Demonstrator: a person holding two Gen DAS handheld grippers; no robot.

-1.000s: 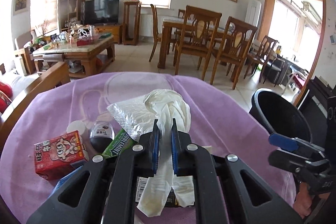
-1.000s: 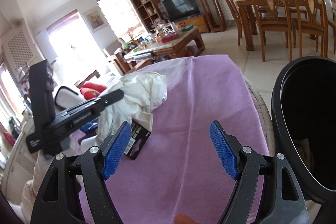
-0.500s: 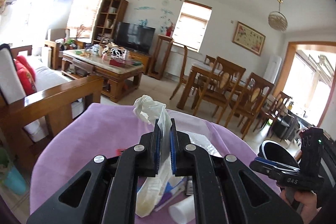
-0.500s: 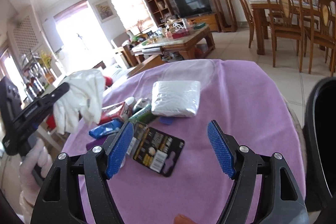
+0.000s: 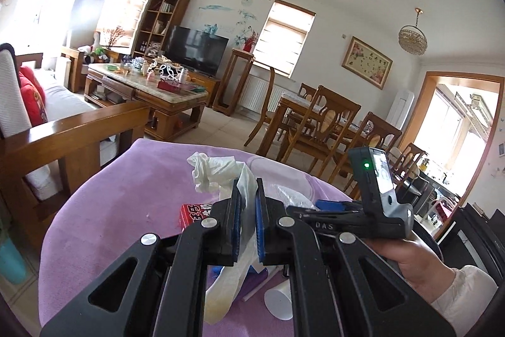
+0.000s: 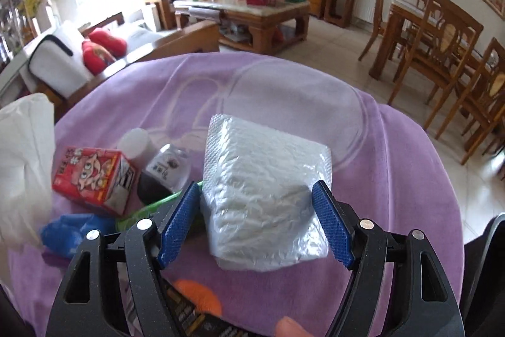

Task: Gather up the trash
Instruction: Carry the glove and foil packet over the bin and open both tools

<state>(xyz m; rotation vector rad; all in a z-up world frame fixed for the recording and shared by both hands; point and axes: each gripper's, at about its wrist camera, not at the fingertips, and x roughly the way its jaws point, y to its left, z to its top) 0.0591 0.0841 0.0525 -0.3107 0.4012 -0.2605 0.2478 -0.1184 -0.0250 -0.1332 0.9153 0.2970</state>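
Purple-clothed desk (image 6: pixel 394 147), trash clustered at centre. Left gripper (image 5: pixel 246 223): clamped on white glove (image 5: pixel 221 172), lifted. Right gripper (image 6: pixel 257 223): jaws just been closing, straddling plastic-wrapped white pack (image 6: pixel 265 185); pads not yet pressing. Advice: close squarely mid-pack. Red carton (image 6: pixel 94 176) crowds at 9 o'clock; open cloth at 3 o'clock.
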